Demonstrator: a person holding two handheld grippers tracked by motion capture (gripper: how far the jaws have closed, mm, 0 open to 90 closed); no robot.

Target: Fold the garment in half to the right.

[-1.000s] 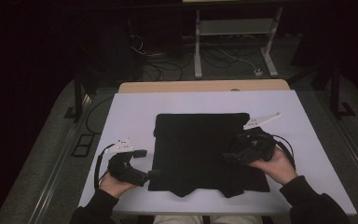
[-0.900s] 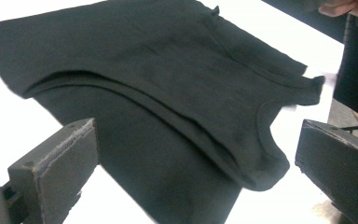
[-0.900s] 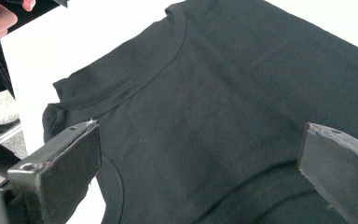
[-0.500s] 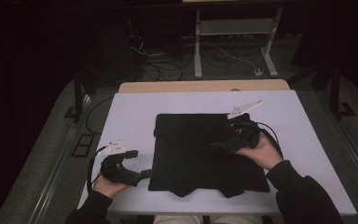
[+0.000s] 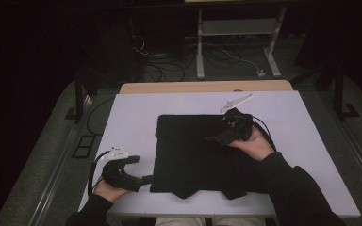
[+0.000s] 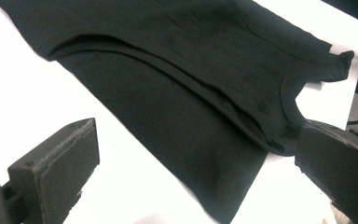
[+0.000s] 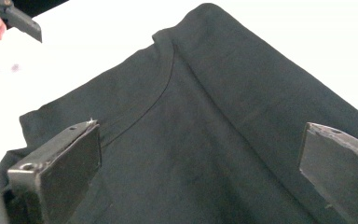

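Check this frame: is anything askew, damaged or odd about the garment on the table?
Nothing stands out. The black garment lies folded and fairly flat on the white table, no tears visible. Both the left gripper and the right gripper are open.

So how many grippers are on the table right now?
2. The left gripper sits at the shirt's near left corner, open; the right gripper hovers over its far right part, open.
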